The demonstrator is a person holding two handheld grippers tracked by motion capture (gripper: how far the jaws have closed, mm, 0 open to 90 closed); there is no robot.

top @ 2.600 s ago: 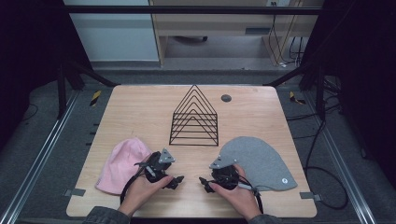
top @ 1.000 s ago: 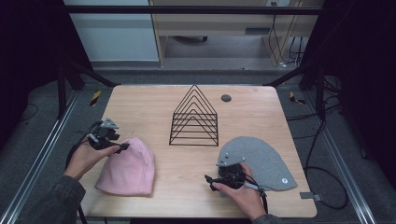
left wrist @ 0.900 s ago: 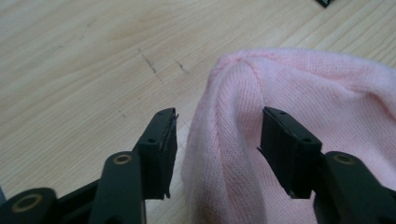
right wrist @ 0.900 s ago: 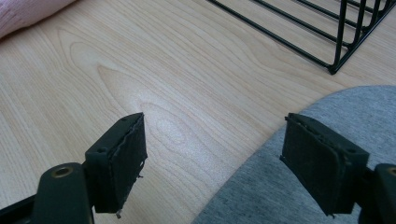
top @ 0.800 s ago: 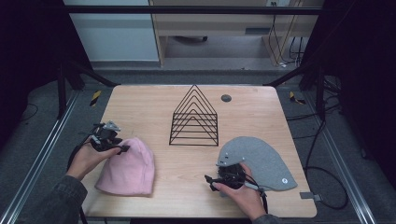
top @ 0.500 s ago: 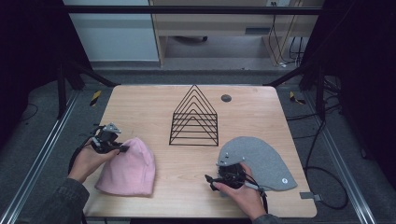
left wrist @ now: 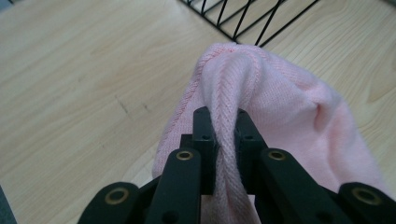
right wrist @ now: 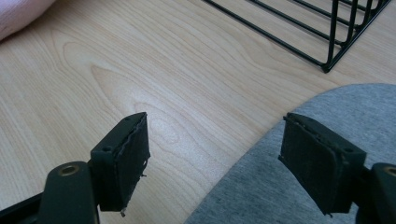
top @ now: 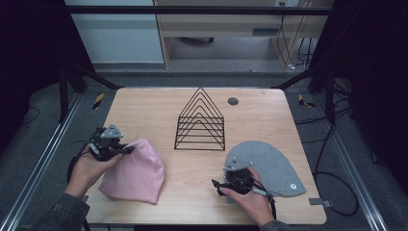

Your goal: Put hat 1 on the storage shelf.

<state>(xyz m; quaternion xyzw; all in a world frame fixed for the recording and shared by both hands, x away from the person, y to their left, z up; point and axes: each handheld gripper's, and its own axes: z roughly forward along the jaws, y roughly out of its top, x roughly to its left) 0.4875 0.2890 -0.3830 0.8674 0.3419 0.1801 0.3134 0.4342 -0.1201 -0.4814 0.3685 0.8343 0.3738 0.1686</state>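
here, left gripper (left wrist: 224, 140) pinching ribbed pink knit hat (left wrist: 280, 107), right gripper (right wrist: 215, 158) wide open over smooth grey felt hat (right wrist: 299, 186)

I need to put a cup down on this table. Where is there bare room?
Bare wood runs between the pink hat and grey hat, below the wire rack, and along the far edge either side of it. The near corners are crowded by hats, left gripper and right gripper.

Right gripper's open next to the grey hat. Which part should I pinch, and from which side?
Probably the near-left edge of the grey hat, coming in from the bare table side. The hat lies flat, so only its rim gives a fold to pinch; the right gripper already has its open jaws straddling that edge.
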